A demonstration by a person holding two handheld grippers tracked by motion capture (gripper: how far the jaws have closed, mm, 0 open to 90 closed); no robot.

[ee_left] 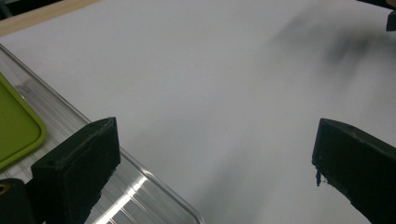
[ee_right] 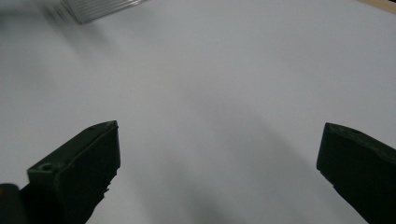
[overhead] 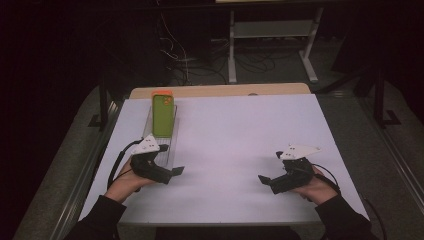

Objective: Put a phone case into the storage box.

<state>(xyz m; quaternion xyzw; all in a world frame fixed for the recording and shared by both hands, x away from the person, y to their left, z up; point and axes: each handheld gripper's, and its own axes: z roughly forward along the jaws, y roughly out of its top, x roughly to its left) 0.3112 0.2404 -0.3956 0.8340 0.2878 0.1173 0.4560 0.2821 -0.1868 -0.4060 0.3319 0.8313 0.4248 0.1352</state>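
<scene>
My left gripper (overhead: pixel 172 172) sits low at the near left of the white table (overhead: pixel 240 150), jaws spread wide, nothing between them. In the left gripper view, my left gripper (ee_left: pixel 215 154) shows bare table in the gap, and one jaw hangs over the near corner of the clear ribbed tray (ee_left: pixel 135 196); touching or not, can't tell. The tray (overhead: pixel 170 147) runs lengthwise along the left side of the table, away from me. The green phone case (overhead: pixel 163 116) lies flat on the tray's far half, with an orange piece (overhead: pixel 162 93) at its far end. In the left gripper view, a rounded corner of the green phone case (ee_left: pixel 16 126) shows, just beside my jaw, apart from it. My right gripper (overhead: pixel 267 181) rests at the near right, well apart from the tray, jaws also spread, holding nothing. In the right gripper view, my right gripper (ee_right: pixel 219 154) points over plain white table, with the tray (ee_right: pixel 100 8) far off at the top edge. My hands wrap both handles, dark sleeves at the bottom edge of the high view.
</scene>
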